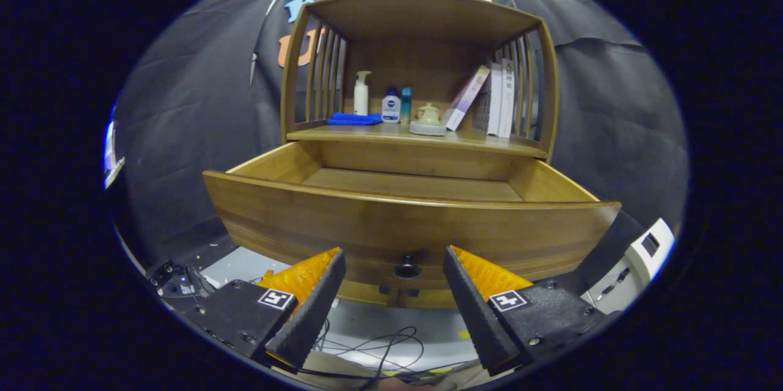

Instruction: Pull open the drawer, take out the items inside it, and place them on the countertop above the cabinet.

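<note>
Gripper view, cabinet with its drawer pulled out. The gripper (394, 293) hangs in front of the drawer (410, 226), fingers spread wide and holding nothing; the knob (407, 268) sits in the gap between the fingertips, just beyond them and touching neither.

Left to right on the countertop (367, 133) above the drawer: a folded blue cloth (353, 119), a white pump bottle (361, 93), a short white bottle (391, 106) with a slim teal bottle (406, 104) just beside it, a small pale teapot (428, 117) on a flat round base, one book (467, 97) leaning toward the upright books (500, 97) at the right end.

The drawer stands open. Only the rear strip of its floor is visible, and that strip is bare wood; the front panel hides the part nearest the viewer, so whether any items lie there cannot be told.

Judged step: opening is done and retrieval comes next. To do it well, the gripper should rise clear of the front panel's top edge before moving forward, then tilt down so the hidden front of the floor comes into sight. The fingers should stay wide until an item lies squarely between them. The bare stretch of countertop in front of the bottles looks the safest place to set things down; crowding the teapot or the leaning book risks a knock.
</note>
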Tool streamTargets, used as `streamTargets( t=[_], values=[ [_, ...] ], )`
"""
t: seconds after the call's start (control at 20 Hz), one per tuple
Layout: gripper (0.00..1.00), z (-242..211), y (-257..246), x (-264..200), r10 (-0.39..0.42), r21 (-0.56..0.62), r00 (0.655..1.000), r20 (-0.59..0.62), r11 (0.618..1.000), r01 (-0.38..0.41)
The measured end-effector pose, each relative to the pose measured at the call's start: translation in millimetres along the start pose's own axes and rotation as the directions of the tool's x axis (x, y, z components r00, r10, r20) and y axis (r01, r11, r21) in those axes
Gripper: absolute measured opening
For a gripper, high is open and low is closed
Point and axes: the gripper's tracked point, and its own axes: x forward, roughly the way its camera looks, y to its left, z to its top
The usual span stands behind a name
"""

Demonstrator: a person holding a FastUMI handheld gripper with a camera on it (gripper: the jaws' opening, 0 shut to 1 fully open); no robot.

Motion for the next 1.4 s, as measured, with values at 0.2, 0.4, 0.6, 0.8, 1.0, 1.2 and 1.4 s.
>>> streamTargets(
  t=[0.2,0.4,0.6,0.8,1.0,1.2,1.4],
  values=[
    [1.0,-1,-3,16,-0.014,0.087,1.0,-0.021,0.996,0.016],
    [0.98,0,-6,20,-0.064,0.085,0.998,-0.004,0.994,0.064],
    [0.99,4,-7,30,-0.049,0.097,0.999,-0.003,0.994,0.049],
    [0.98,10,-7,37,-0.038,0.112,0.999,0.003,0.993,0.037],
    [0.98,23,-8,61,-0.033,0.127,0.999,0.003,0.991,0.032],
    [0.99,40,-10,92,-0.031,0.11,1.0,-0.003,0.993,0.031],
    [0.99,50,-11,116,-0.016,0.097,1.0,-0.014,0.995,0.017]
  ],
)
